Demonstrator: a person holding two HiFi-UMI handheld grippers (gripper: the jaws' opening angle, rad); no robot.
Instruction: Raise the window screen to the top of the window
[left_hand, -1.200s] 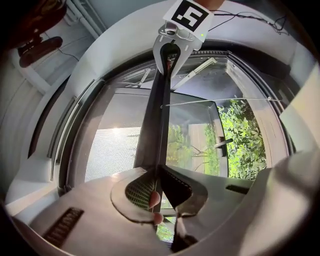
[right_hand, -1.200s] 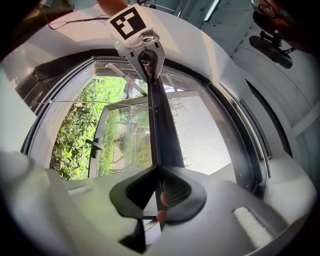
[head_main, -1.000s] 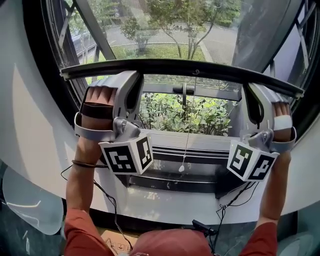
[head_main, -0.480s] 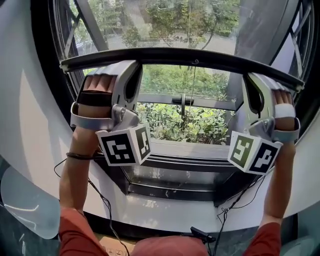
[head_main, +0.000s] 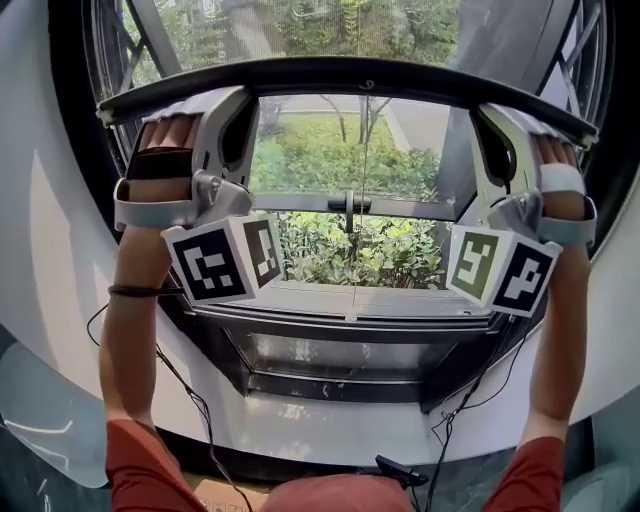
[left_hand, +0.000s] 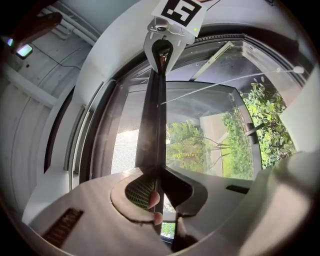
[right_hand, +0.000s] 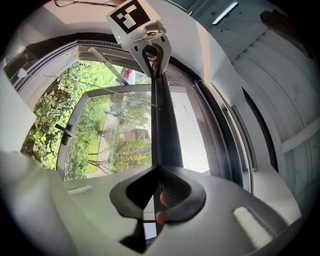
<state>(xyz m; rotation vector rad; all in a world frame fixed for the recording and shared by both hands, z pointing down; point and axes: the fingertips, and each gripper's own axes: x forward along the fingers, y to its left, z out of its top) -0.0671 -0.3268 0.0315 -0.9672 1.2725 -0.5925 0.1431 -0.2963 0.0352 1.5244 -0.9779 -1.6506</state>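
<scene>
Head view: window screen bar gripped between fingers of left gripper and right gripper.

Screen bar between fingers — seemingly tight

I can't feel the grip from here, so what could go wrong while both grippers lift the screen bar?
1. The left gripper and right gripper each pinch only the thin bar near its ends. If one slips, the bar may tilt and jam the screen.
2. The cord hangs from the bar's middle past the window handle and might snag there.
</scene>
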